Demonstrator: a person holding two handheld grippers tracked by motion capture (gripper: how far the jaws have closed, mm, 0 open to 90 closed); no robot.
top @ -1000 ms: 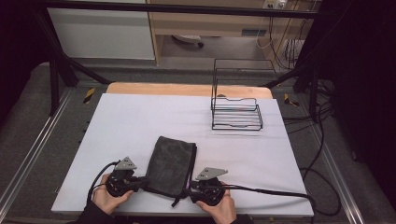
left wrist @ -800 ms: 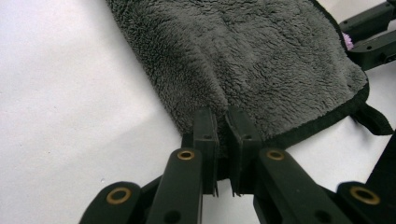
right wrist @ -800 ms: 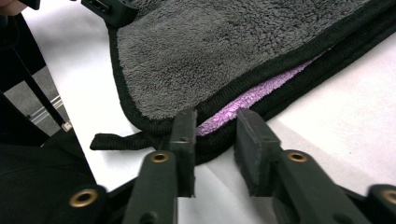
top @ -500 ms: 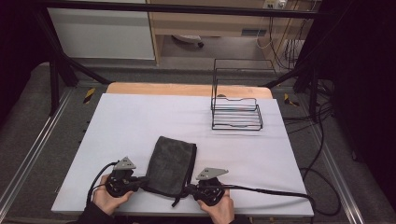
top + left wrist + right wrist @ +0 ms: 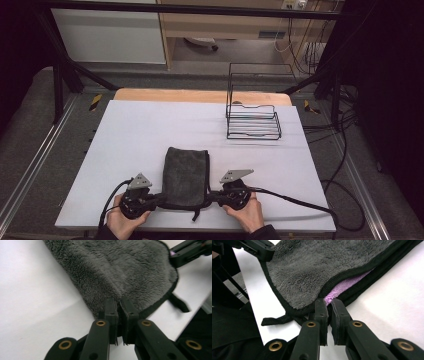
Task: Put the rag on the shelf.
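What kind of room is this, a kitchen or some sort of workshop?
Probably a lab or recording bench, not a kitchen: a white-covered table inside a black metal frame, loose black cables along the floor, and a hand-held left gripper and right gripper pinching a folded grey fleece cloth.

Bare table (image 5: 130,135) lies open left and ahead of the towel (image 5: 185,175); a wire rack (image 5: 253,120) blocks the far right.

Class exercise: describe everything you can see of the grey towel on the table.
The towel is dark grey fleecy cloth with black stitched edging and a purple inner face, folded into a rectangle. It lies flat on the white table near its front edge. The left gripper and right gripper each pinch a near corner. A black loop hangs there.
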